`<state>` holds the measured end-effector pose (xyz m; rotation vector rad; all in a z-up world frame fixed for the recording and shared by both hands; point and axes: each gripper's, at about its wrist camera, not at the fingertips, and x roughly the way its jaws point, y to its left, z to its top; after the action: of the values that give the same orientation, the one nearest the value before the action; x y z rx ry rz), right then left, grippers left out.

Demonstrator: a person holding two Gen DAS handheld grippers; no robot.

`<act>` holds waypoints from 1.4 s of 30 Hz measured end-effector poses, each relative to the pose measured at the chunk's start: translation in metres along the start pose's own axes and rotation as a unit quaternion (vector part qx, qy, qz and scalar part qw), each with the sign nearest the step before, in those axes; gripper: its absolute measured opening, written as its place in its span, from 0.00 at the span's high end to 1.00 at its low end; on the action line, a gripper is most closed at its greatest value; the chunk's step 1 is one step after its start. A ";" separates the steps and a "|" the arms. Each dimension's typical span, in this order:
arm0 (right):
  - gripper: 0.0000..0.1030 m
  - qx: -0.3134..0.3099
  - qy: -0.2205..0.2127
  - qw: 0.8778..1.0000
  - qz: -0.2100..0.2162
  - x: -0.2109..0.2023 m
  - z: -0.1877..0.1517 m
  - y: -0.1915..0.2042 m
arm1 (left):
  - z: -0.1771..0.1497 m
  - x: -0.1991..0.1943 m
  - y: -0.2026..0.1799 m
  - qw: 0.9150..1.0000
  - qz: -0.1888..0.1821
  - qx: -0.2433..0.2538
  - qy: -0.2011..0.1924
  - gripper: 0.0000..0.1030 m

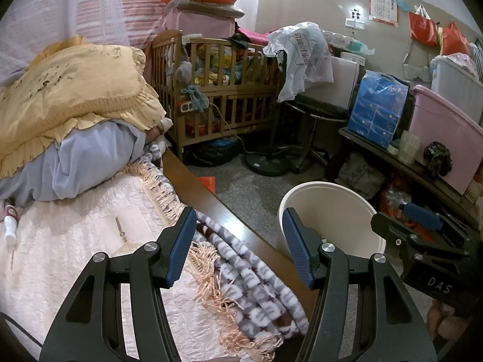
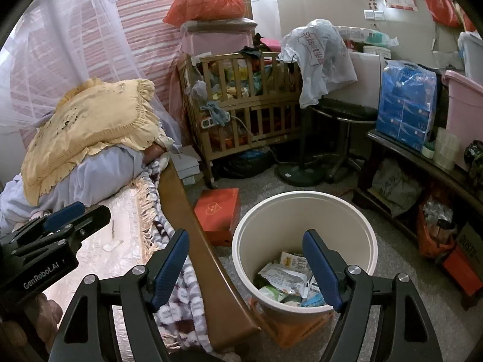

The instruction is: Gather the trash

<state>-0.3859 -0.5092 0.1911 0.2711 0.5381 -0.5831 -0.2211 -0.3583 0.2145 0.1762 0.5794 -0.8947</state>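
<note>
A white bin (image 2: 289,211) stands on the floor beside the bed's wooden rail (image 2: 184,211), with several wrappers and packets (image 2: 283,277) lying in its bottom. My right gripper (image 2: 245,241) hovers over the bin's near left rim, open and empty. My left gripper (image 1: 238,220) is also open and empty, above the patterned blanket (image 1: 256,283) at the bed's edge, with the bin (image 1: 329,208) just right of it. On the white quilt lie a white-and-pink tube (image 1: 10,226), a thin stick (image 1: 119,226) and a flat pale scrap (image 1: 126,247). Each gripper shows in the other's view: the left (image 2: 75,214), the right (image 1: 422,220).
An orange box (image 2: 219,211) lies on the floor between bed and bin. Behind stand a cluttered wooden crib (image 2: 241,105), a black stool (image 2: 344,111) and a fan base (image 2: 299,175). A dark bench (image 2: 392,144) with a blue tissue pack (image 2: 407,102) runs along the right. A yellow pillow (image 2: 90,120) tops the bedding.
</note>
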 end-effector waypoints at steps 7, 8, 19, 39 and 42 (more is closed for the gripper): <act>0.27 0.000 0.001 1.000 0.000 0.000 0.001 0.000 | -0.001 0.001 -0.001 1.000 0.000 0.001 0.000 0.44; 0.27 0.001 0.002 1.000 0.000 0.000 -0.001 -0.001 | -0.001 0.001 -0.001 1.000 0.000 0.002 0.000 0.44; 0.26 0.000 0.004 1.000 0.001 0.001 -0.001 -0.002 | -0.003 0.004 -0.003 1.000 -0.001 0.003 0.003 0.44; 0.26 0.001 0.007 1.000 0.000 0.001 -0.002 -0.005 | -0.004 0.005 -0.006 1.000 -0.001 0.003 0.005 0.44; 0.26 0.001 0.006 1.000 0.000 0.001 -0.002 -0.005 | -0.003 0.004 -0.006 1.000 -0.001 0.003 0.005 0.44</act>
<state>-0.3885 -0.5127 0.1884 0.2765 0.5500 -0.5822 -0.2253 -0.3635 0.2101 0.1858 0.5854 -0.8992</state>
